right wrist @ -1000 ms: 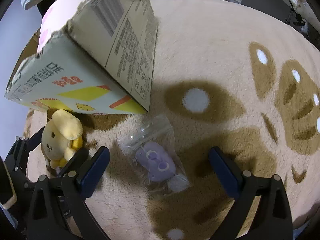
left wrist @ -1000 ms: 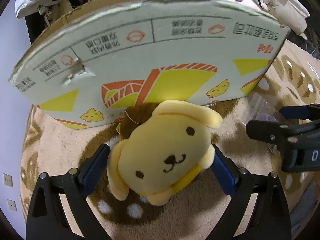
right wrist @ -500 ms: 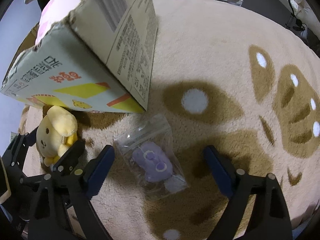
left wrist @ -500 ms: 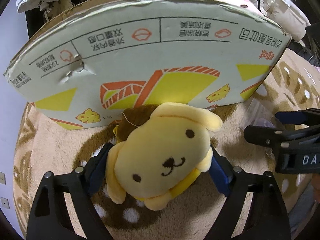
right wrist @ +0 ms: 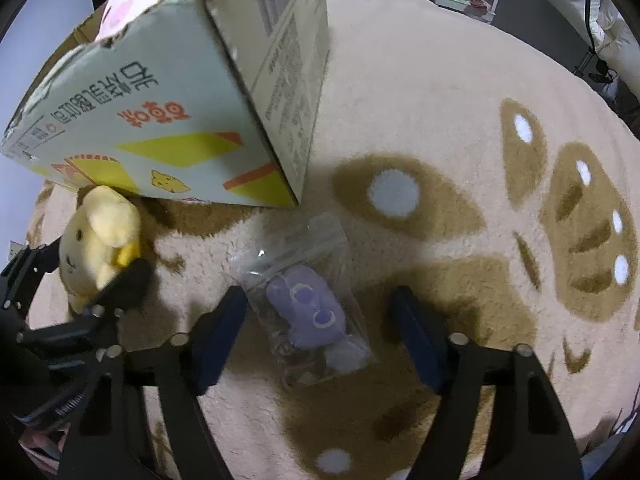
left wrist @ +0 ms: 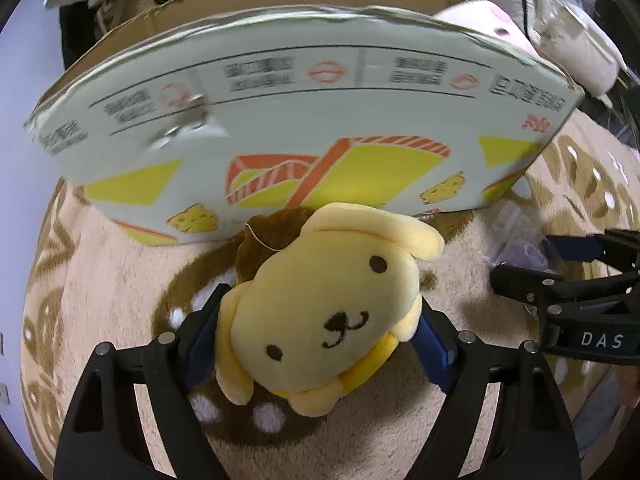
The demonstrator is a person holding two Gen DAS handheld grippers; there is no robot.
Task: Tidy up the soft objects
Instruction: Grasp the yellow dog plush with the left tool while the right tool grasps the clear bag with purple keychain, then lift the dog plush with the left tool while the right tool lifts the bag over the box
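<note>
A yellow plush dog [left wrist: 320, 312] lies face up on the rug in front of a printed cardboard box [left wrist: 320, 120]. My left gripper [left wrist: 320, 312] straddles it, and its closing blue pads touch both sides of the plush. In the right wrist view a purple soft toy in a clear zip bag [right wrist: 308, 308] lies on the rug. My right gripper [right wrist: 318, 296] is closing around it; the left pad is at the bag's edge, while the right pad stands clear. The plush dog [right wrist: 100, 236] shows at the left there.
The box [right wrist: 160, 120] is open at the top, with a pink plush [left wrist: 492, 20] showing above its rim. A beige rug with brown patches [right wrist: 420, 80] stretches to the right. Clutter and pale bedding [left wrist: 580, 52] lie beyond the box.
Both grippers' jaws have narrowed. The left pads have come in against the plush dog. The right pads have closed in towards the bagged purple toy, and the right gripper has come nearer to it.
</note>
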